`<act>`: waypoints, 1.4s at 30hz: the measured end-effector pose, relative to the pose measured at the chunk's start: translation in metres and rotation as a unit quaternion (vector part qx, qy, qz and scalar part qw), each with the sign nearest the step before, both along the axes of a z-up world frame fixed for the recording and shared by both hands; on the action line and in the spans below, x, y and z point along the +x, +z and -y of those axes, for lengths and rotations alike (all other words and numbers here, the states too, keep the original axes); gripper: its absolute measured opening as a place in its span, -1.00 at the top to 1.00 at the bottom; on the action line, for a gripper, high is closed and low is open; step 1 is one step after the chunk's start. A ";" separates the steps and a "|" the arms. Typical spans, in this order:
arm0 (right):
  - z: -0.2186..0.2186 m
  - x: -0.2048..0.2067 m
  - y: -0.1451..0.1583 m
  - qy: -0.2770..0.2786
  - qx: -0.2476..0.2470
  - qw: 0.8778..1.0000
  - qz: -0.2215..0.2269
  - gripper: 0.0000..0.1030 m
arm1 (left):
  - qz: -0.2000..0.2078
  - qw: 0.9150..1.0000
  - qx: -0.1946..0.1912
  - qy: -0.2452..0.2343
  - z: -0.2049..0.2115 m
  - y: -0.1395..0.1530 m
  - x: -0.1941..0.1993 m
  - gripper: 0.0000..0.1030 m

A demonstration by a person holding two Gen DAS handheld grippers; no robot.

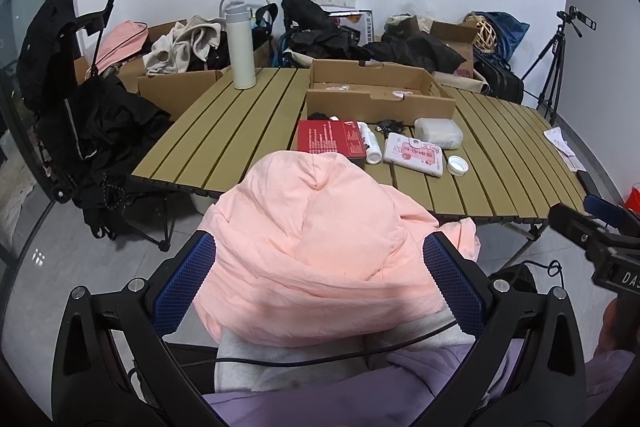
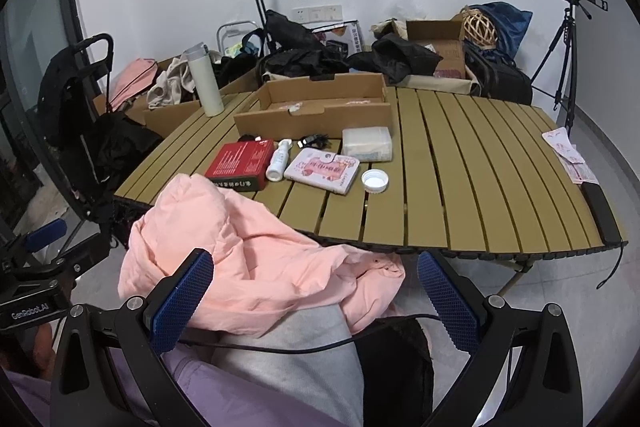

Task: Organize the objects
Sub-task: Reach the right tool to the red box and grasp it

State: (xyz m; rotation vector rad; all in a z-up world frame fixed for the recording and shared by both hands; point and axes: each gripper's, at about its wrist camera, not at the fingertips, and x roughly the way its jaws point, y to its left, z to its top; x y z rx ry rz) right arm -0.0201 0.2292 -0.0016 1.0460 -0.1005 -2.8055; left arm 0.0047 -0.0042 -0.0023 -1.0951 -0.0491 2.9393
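Left wrist: my left tool (image 1: 320, 279) is spread wide, released, with the pink jacket (image 1: 316, 247) bunched between its pads, below the counter (image 1: 240, 131) edge.

Right wrist: my right tool (image 2: 316, 301) is also released; the jacket lies left of centre, draped over a grey-clad lap (image 2: 296, 359).

Your pink jacket (image 1: 316, 247) bulges up ahead of the left gripper (image 1: 320, 283) and hides the near edge of the red box (image 1: 331, 142) and the table (image 1: 224, 139) behind it. Print on the floral pack (image 2: 322, 171) beyond your right gripper (image 2: 316, 299) is too small to read.
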 end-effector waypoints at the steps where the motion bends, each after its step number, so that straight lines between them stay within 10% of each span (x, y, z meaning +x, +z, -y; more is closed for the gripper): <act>1: -0.001 0.000 0.001 -0.004 0.001 1.000 -0.007 -1.00 | 0.002 1.000 0.002 0.004 0.002 -0.001 -0.001 -1.00; 6: -0.008 -0.002 0.003 -0.012 0.000 0.998 -0.066 -1.00 | 0.027 0.999 0.026 -0.016 0.003 -0.011 -0.008 -1.00; 13: 0.006 -0.030 -0.016 0.062 0.003 0.998 -0.010 -1.00 | -0.051 0.998 0.035 0.009 0.020 -0.014 -0.022 -1.00; 21: 0.033 -0.136 -0.039 0.111 -0.013 0.994 0.008 -0.81 | 0.021 0.998 0.027 -0.044 0.043 -0.032 -0.172 -0.96; 25: 0.063 -0.207 -0.063 0.136 -0.053 0.988 0.051 -0.22 | 0.058 0.996 0.062 -0.019 0.064 -0.054 -0.256 -0.51; 29: 0.105 -0.263 -0.092 0.161 -0.059 0.980 0.101 -0.16 | 0.122 0.988 0.094 0.001 0.082 -0.098 -0.302 -0.21; 37: 0.141 -0.290 -0.125 0.163 -0.004 0.981 0.108 -0.15 | 0.149 0.970 0.195 -0.008 0.104 -0.137 -0.293 -0.43; 42: 0.142 -0.294 -0.124 0.183 -0.024 0.975 0.125 0.05 | 0.142 0.962 0.226 -0.045 0.089 -0.131 -0.282 0.23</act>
